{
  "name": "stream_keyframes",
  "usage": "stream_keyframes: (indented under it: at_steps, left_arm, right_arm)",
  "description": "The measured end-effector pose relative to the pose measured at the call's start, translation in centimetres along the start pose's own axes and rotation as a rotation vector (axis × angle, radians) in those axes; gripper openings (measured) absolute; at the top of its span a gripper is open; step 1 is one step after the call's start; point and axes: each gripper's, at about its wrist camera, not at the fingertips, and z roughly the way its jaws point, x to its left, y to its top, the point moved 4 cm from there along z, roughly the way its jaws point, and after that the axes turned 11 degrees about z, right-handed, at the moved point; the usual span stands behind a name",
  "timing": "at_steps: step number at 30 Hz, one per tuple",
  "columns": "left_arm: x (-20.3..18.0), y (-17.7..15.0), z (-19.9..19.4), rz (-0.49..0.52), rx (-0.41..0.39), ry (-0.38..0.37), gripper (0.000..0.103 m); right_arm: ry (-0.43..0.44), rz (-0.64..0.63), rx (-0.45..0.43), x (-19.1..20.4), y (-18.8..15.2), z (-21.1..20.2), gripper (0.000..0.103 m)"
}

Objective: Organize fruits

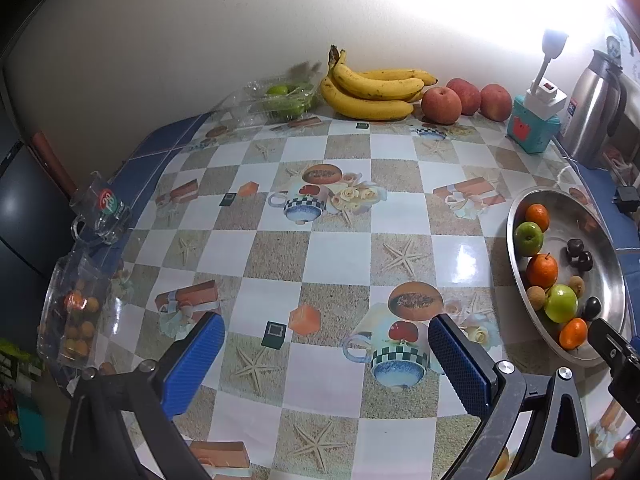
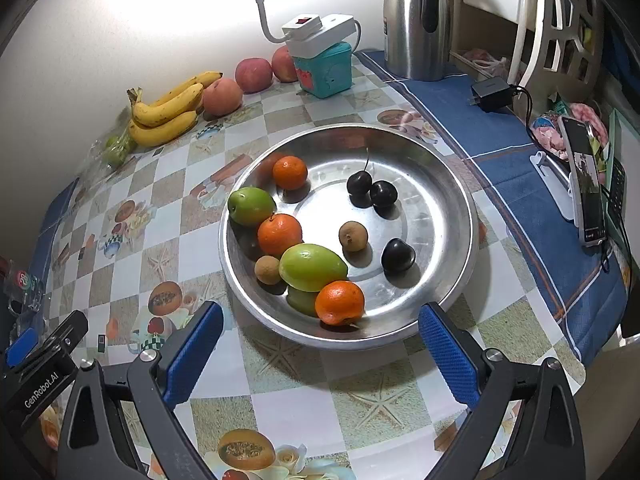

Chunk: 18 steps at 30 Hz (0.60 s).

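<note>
Checked oilcloth with starfish and teacup prints covers the surface (image 1: 340,248), which runs back to a pale wall. On its right side sits a wide steel bowl (image 2: 432,184) holding three oranges (image 2: 279,234), two green fruits (image 2: 313,266), dark plums (image 2: 397,255) and small brown fruits (image 2: 353,235). Against the wall lie a bunch of bananas (image 1: 372,90), three red apples (image 1: 441,105) beside them, and a clear box of green fruit (image 1: 280,98). A steel flask (image 2: 416,20) stands at the far right. The left gripper (image 1: 326,364) hovers over bare cloth, fingers spread wide, empty. The right gripper (image 2: 320,354) sits at the bowl's near rim, fingers also wide apart, holding nothing.
</note>
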Motion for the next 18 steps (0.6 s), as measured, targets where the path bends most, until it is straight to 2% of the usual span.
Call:
stream_keyframes:
  at_steps: [18]
  left_arm:
    - [-0.32,-0.03,0.25,0.011,0.007,-0.005,0.103]
  right_arm:
    - [0.0,-0.001,0.017,0.1,-0.18,0.42,0.098]
